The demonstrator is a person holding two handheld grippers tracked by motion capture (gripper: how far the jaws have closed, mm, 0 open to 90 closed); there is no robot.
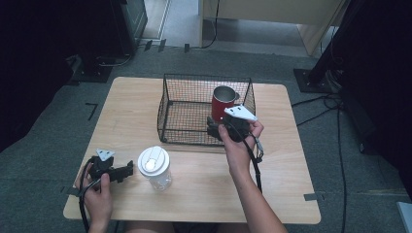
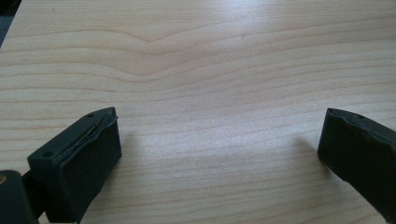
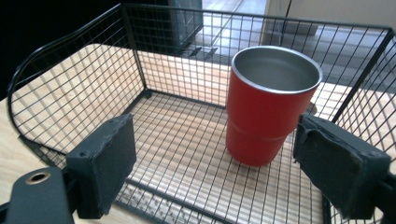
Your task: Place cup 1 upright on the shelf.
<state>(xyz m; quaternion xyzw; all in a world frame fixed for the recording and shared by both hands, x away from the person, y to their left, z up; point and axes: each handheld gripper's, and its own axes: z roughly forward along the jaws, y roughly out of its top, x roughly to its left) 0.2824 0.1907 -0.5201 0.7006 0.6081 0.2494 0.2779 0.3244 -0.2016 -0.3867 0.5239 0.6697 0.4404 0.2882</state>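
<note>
Wooden table (image 1: pixel 204 194): right gripper (image 3: pixel 212 163) spread, empty, at wire basket (image 1: pixel 170 107) with red cup (image 3: pixel 268 107); left gripper (image 2: pixel 219 154) wide, empty.

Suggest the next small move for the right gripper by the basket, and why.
Probably pull the right gripper back out of the basket. The red cup stands upright on the basket floor, and the jaws sit apart on either side of it with a gap, so it looks already released.
</note>
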